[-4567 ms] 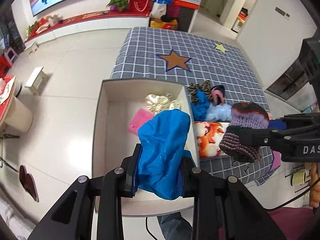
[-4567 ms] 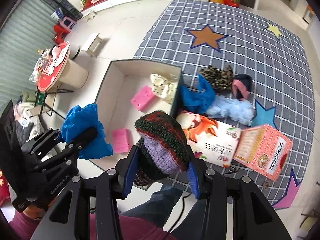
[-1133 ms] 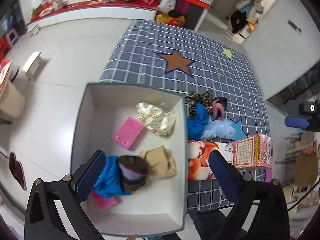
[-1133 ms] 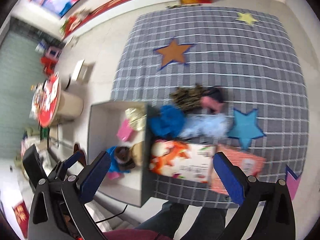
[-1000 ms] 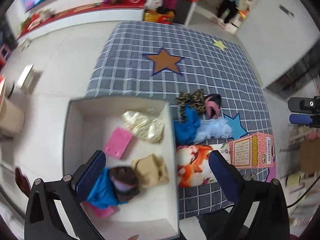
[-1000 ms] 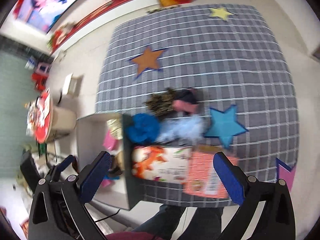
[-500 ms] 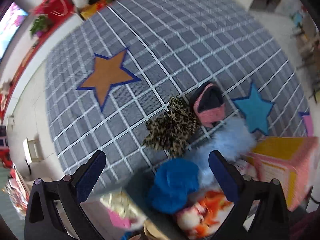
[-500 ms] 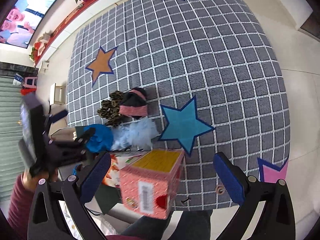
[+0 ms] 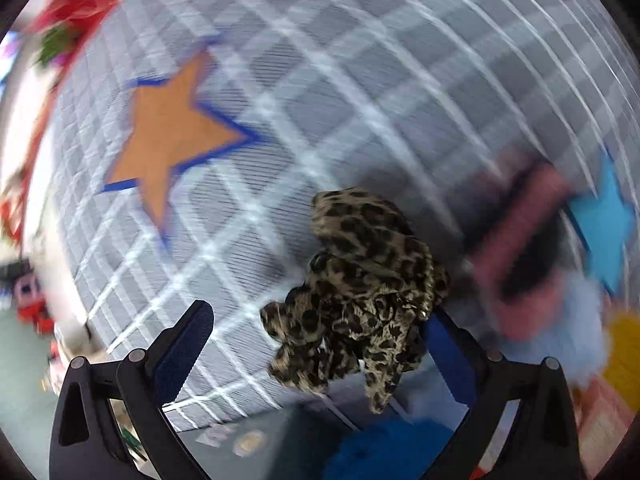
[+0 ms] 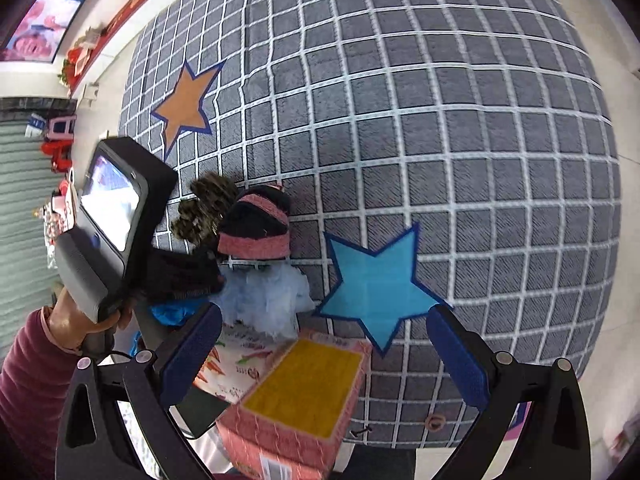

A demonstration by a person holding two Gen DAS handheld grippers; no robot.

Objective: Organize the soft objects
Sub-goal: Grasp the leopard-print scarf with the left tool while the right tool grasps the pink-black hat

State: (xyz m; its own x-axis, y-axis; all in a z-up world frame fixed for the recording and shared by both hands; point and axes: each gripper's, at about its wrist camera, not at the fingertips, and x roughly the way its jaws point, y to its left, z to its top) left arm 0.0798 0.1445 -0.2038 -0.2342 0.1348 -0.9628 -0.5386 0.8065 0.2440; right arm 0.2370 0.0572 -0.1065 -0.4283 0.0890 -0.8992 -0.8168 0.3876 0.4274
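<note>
You are looking at thin, crumpled leopard-print cloth (image 9: 356, 304) at lower centre, lying on a matt woven checked rug (image 10: 440, 120); the striped hat (image 10: 256, 226) is showing coarse knit.

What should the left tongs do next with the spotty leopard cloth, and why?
Probably squeeze shut. The left tongs are open, with the leopard cloth bunched between the pads, against the right pad; the left pad is apart from it.

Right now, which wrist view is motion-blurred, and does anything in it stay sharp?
Left wrist view: heavy motion smear across the checked rug and the pink-and-black hat; only the leopard-print cloth and the left gripper look crisp. Right wrist view: sharp throughout, with strong fisheye bending of the rug's grid lines.
</note>
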